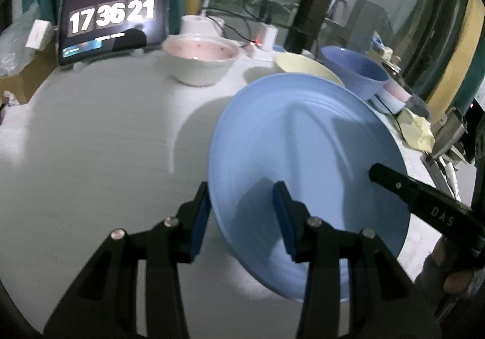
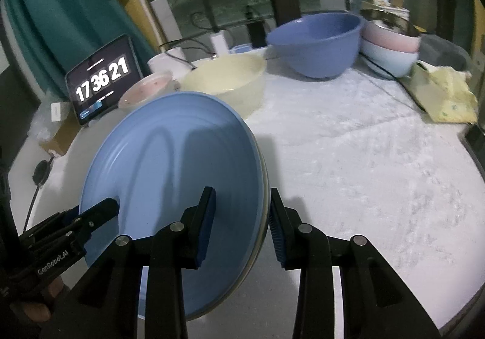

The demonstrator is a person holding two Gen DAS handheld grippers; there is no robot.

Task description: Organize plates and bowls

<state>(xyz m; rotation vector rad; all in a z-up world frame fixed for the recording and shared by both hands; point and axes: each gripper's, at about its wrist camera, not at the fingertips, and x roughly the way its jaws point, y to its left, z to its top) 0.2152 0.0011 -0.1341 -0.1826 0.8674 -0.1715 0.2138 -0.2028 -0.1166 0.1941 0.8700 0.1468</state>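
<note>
My left gripper [image 1: 242, 217] is clamped on the near-left rim of the blue plate [image 1: 303, 142], and my right gripper [image 2: 242, 224] is clamped on the opposite rim, so the plate hangs tilted between them, clear of the white table [image 1: 91, 142]. In the right view a second rim edge shows under the plate at the pads, but I cannot tell if it's another plate. Behind it: pink-lined bowl [image 1: 201, 58], cream bowl [image 2: 227, 81], big blue bowl [image 2: 316, 42], pink and pale-blue stacked bowls [image 2: 391, 48], and a tablet [image 1: 113, 21] reading 17 36 21.
</note>
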